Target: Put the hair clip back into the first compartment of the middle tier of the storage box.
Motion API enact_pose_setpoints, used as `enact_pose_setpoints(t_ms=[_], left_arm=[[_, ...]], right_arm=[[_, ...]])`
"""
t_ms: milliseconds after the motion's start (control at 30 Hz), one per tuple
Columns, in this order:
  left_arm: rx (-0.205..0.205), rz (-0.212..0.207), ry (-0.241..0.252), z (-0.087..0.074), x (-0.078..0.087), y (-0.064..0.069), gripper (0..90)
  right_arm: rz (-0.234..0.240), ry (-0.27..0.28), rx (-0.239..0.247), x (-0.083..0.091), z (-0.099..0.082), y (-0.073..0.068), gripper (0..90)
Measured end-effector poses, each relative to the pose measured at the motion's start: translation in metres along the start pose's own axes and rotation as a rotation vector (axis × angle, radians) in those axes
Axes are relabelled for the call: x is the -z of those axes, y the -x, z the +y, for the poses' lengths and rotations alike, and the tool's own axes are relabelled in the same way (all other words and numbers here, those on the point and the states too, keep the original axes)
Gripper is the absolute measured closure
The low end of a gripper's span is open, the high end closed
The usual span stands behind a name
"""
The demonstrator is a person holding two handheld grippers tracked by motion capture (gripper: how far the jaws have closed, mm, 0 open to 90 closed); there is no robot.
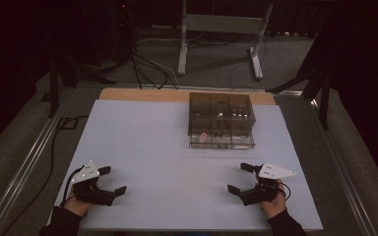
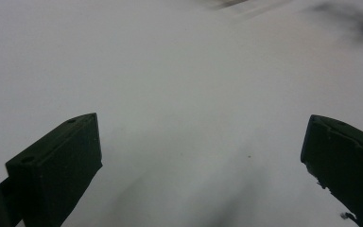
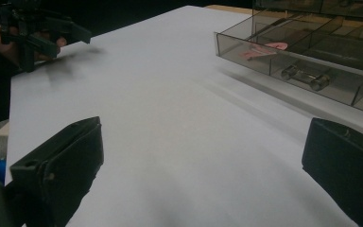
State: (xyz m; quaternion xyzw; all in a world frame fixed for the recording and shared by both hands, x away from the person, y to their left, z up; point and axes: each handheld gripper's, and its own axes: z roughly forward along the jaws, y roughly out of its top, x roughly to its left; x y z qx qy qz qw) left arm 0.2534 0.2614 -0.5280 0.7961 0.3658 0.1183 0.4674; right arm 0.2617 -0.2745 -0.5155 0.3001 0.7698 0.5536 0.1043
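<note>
Jaws spread wide and empty on the left gripper (image 1: 112,181), resting low at the near left of the white counter (image 1: 147,147); the right gripper (image 1: 239,177) likewise gapes at the near right. Beyond it, well apart, sits the smoke-tinted clear plastic compartment box (image 1: 221,120): probably light, stiff, slick-walled, so best pinched over a rim or steadied from both sides.

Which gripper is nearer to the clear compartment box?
The right gripper. It rests just below the clear compartment box, slightly to its right. The left gripper lies far across the table, toward its near left corner.
</note>
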Motion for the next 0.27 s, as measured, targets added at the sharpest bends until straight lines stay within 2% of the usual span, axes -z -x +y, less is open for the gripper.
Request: enact_pose_setpoints(t_ms=[267], left_arm=[[0.003, 0.0, -0.004, -0.0002, -0.0007, -0.0008, 0.5]], right_arm=[[0.0, -0.01, -0.003, -0.0017, -0.001, 0.0008, 0.0]])
